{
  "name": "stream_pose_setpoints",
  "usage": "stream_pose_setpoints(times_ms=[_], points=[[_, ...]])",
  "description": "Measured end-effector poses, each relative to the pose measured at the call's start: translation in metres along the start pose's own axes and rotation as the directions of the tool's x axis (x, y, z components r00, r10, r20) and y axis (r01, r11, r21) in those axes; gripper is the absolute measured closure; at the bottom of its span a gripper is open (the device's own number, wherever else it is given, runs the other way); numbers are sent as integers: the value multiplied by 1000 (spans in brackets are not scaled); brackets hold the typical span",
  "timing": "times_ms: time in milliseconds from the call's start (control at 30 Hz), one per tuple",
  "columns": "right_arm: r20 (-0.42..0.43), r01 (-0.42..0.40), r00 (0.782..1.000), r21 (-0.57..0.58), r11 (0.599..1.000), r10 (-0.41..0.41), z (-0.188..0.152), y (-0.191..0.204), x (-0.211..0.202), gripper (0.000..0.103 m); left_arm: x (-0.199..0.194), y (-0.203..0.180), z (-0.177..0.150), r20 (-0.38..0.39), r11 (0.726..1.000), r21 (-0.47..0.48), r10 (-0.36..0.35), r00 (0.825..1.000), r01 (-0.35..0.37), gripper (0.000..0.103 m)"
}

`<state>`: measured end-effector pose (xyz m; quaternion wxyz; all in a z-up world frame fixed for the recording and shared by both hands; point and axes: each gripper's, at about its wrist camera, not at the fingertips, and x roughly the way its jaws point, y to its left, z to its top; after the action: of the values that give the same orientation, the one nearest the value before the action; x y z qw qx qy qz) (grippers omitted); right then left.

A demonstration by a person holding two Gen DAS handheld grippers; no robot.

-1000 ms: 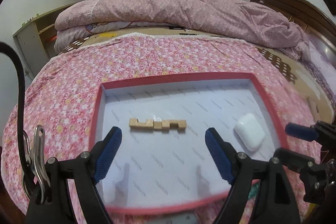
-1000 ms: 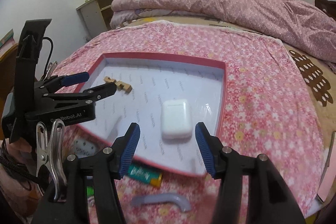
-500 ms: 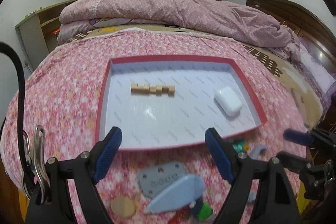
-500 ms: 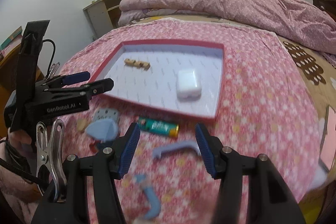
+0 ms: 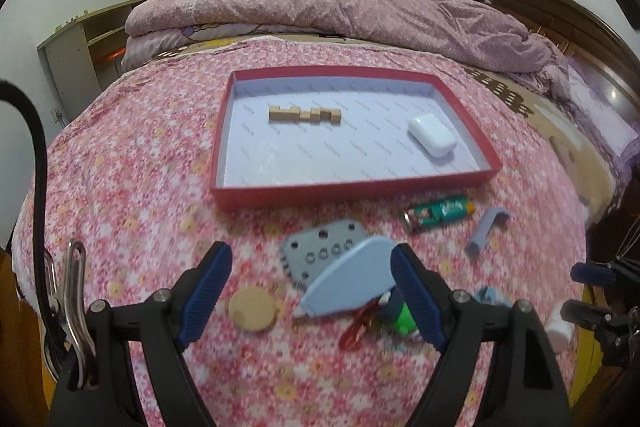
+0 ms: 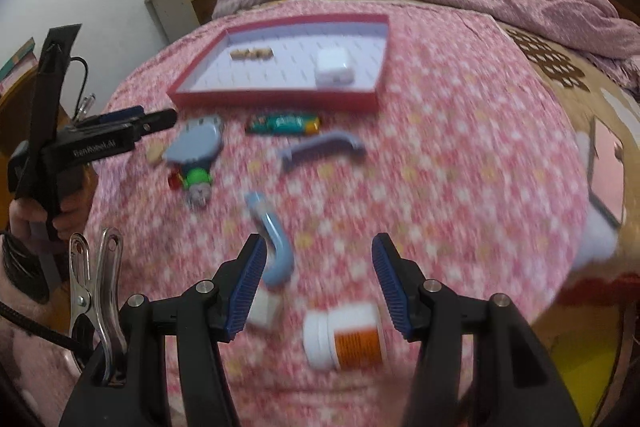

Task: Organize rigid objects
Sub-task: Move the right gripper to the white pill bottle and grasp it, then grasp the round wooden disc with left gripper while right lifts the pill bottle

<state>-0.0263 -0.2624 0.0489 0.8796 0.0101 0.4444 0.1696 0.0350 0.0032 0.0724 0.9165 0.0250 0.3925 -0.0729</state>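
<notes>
A red tray (image 5: 352, 187) with a white floor lies on the flowered bedspread. It holds a wooden puzzle piece (image 5: 305, 113) and a white earbud case (image 5: 432, 135). My left gripper (image 5: 310, 255) hovers open over a grey perforated plate (image 5: 320, 253), a light-blue teardrop case (image 5: 348, 285) and a cork disc (image 5: 252, 308), gripping nothing. My right gripper (image 6: 318, 247) is open and empty above a white pill bottle (image 6: 346, 339) with an orange label, close to a curved blue piece (image 6: 276, 243) and a small white block (image 6: 264, 309).
In front of the tray (image 6: 276, 97) lie a green lighter (image 6: 284, 123), a lilac handle (image 6: 324, 147) and a green toy (image 6: 196, 179) with a red ring. A folded pink quilt (image 5: 340, 7) lies behind. The bed edge falls away at the right.
Both grippers have pulled back from the tray toward the near side of the bed. The loose objects in front of the tray have come into view. Neither jaw opening has changed.
</notes>
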Motion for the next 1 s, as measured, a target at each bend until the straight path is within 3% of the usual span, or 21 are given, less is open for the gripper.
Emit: stream_pose_setpoints(times_ms=[467,867,1000], points=[[-66,72,995,-10,997,-72,-44,-7,3,46,-10,19,-37,-20,998,18,52,998,-52,18],[-67,77,995,9,997,-76,-53,-9,16,47,8,33,-46,-47,995,1,103,994,-103,18],[-55,77,996,19,997,-76,-54,-11,18,52,11,35,-47,-37,994,0,110,993,-110,19]])
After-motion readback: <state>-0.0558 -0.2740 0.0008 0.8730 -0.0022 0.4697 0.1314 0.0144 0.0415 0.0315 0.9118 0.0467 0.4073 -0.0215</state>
